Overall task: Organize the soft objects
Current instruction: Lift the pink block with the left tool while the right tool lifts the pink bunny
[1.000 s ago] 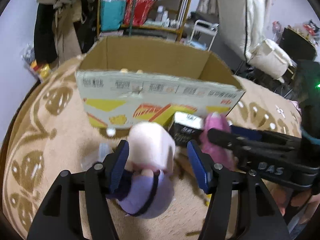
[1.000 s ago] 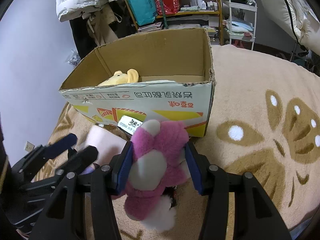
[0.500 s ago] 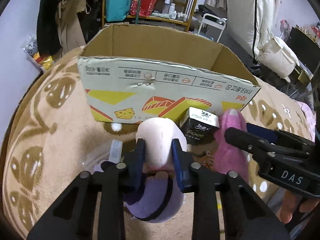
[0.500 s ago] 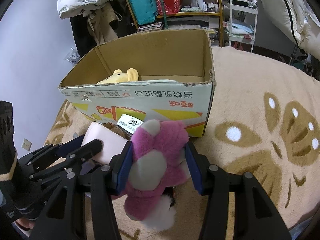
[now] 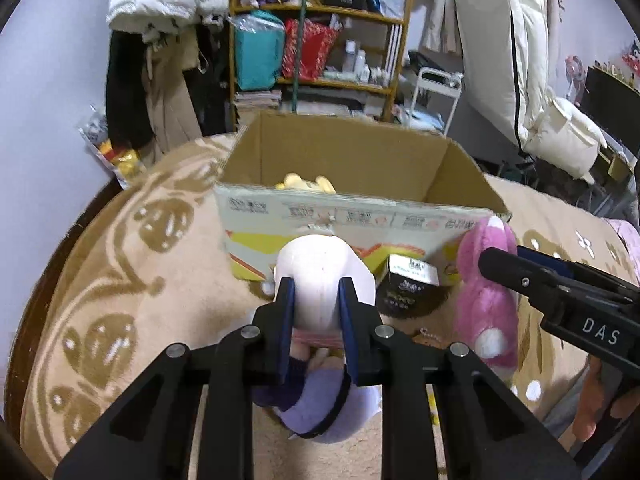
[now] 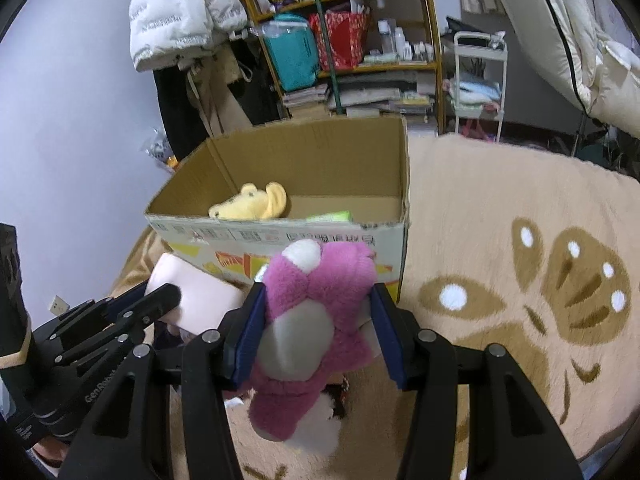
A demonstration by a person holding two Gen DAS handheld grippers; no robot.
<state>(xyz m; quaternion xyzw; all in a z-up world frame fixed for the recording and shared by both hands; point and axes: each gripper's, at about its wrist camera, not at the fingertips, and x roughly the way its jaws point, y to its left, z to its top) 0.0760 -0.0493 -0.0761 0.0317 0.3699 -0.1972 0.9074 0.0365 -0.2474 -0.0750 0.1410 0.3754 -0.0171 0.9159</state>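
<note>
My left gripper [image 5: 316, 300] is shut on a pale pink and lilac plush doll [image 5: 326, 276], lifted just in front of the open cardboard box [image 5: 352, 212]. My right gripper [image 6: 316, 312] is shut on a magenta plush bear [image 6: 316, 312], also raised before the box [image 6: 304, 236]. The bear [image 5: 486, 292] and the right gripper's arm show at the right of the left wrist view. The doll [image 6: 192, 292] and the left gripper appear at the lower left of the right wrist view. A yellow plush toy [image 6: 252, 204] lies inside the box.
A small black carton [image 5: 408, 288] stands against the box front between the two toys. Everything rests on a beige blanket with brown patterns [image 6: 520, 260]. Behind the box are a cluttered wooden shelf [image 6: 352, 32], hanging coats [image 5: 160, 40] and a white trolley [image 6: 478, 80].
The left gripper's jaws closed onto the pink doll. Both grippers rose with their toys, so more of the box's inside shows now.
</note>
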